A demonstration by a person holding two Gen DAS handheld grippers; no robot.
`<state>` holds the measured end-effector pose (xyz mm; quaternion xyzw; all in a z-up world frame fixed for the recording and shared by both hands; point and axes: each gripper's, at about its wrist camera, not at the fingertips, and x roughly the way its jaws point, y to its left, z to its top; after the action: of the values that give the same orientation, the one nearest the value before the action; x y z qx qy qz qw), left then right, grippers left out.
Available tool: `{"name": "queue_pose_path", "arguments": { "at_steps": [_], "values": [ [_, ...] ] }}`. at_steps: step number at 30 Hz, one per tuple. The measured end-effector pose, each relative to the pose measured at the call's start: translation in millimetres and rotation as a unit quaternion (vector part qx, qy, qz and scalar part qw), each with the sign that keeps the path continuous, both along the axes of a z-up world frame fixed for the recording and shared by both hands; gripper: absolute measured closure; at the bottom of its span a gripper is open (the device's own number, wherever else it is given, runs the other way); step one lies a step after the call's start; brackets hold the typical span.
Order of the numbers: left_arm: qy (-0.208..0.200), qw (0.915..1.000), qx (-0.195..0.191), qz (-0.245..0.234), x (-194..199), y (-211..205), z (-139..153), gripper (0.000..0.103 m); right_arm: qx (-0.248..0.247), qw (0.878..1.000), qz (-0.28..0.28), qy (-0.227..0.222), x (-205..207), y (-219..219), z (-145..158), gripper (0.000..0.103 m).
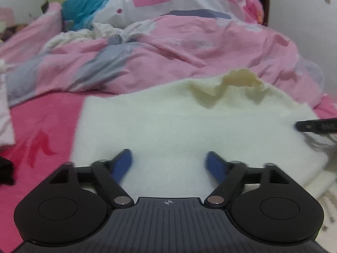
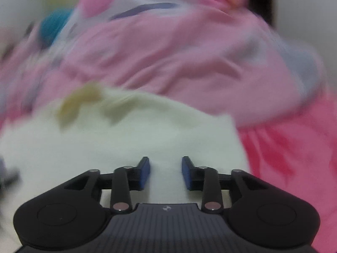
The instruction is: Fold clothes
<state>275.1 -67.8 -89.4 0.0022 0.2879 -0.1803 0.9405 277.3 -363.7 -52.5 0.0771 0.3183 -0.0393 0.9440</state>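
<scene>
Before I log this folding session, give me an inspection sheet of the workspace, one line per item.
Surface: bed with pink sheet.
Job's things: cream sweater lying flat on the sheet, far edge rumpled.
Clutter: pink patterned duvet heaped behind; teal fabric further back.
Grippers: left gripper open wide over the sweater, holding nothing; right gripper partly open, nothing gripped.
Cables: nothing seen.
Surroundings: pale wall at right.

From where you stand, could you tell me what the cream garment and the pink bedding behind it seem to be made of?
The cream garment looks like a soft, matte knit, perhaps wool or fleece: fuzzy surface, thick rounded edges. The pink quilt looks like thin woven cotton: printed patches, sharp fine creases. Blur leaves both uncertain.
</scene>
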Motion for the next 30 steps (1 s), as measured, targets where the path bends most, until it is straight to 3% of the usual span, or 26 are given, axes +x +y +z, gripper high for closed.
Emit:
{"name": "queue_pose_path", "arguments": {
  "at_steps": [2,6,9,10,11,12,13,15,19,22,23,27,30],
  "values": [
    [-0.001,0.9999,0.007,-0.008,-1.7,-3.9,-0.6,0.000,0.046,0.998,-0.039,-0.005,-11.3,-14.8,9.6,0.068],
    [-0.002,0.9998,0.020,-0.006,-2.2,-8.2,-1.1,0.000,0.019,0.999,0.020,-0.028,-40.5,8.3,26.5,0.062],
    [-0.002,0.9998,0.019,-0.006,-2.2,-7.7,-1.4,0.000,-0.013,0.999,0.039,0.003,-29.6,21.8,10.3,0.060],
    [-0.002,0.9998,0.020,-0.006,-2.3,-7.8,-1.5,0.000,-0.033,0.999,0.031,0.020,-20.4,18.9,-2.2,0.059],
    [-0.003,0.9998,0.021,-0.006,-2.4,-8.0,-1.6,0.000,-0.022,0.999,0.028,0.010,-17.8,10.7,-7.7,0.060],
    [-0.003,0.9997,0.022,-0.006,-2.5,-8.1,-1.7,0.000,0.003,1.000,0.011,0.008,-17.2,2.2,-5.1,0.062],
    [-0.004,0.9997,0.022,-0.006,-2.4,-8.1,-1.9,0.000,-0.001,1.000,-0.014,0.008,-22.0,0.6,0.0,0.072],
    [-0.004,0.9997,0.023,-0.006,-2.2,-8.1,-2.3,0.000,-0.010,0.998,-0.065,0.008,-31.9,-2.2,10.5,0.070],
    [-0.004,0.9997,0.025,-0.005,-1.7,-8.9,-2.0,0.000,-0.004,1.000,0.000,0.006,-60.8,17.6,7.3,0.064],
    [-0.001,0.9997,0.024,-0.005,-1.5,-8.5,-1.2,0.000,-0.084,0.996,0.025,0.004,-79.6,40.3,-2.6,0.063],
    [-0.001,0.9997,0.024,-0.005,-1.7,-9.1,-1.1,0.000,-0.087,0.996,0.021,0.006,-83.4,42.7,0.5,0.062],
    [-0.001,0.9997,0.024,-0.004,-2.0,-9.6,-1.0,0.000,-0.074,0.996,0.035,-0.021,-94.9,51.5,18.6,0.061],
    [-0.001,0.9997,0.023,-0.004,-1.8,-8.9,-1.0,0.000,-0.060,0.997,0.042,0.001,-88.0,48.4,-1.6,0.060]
  ]
}}
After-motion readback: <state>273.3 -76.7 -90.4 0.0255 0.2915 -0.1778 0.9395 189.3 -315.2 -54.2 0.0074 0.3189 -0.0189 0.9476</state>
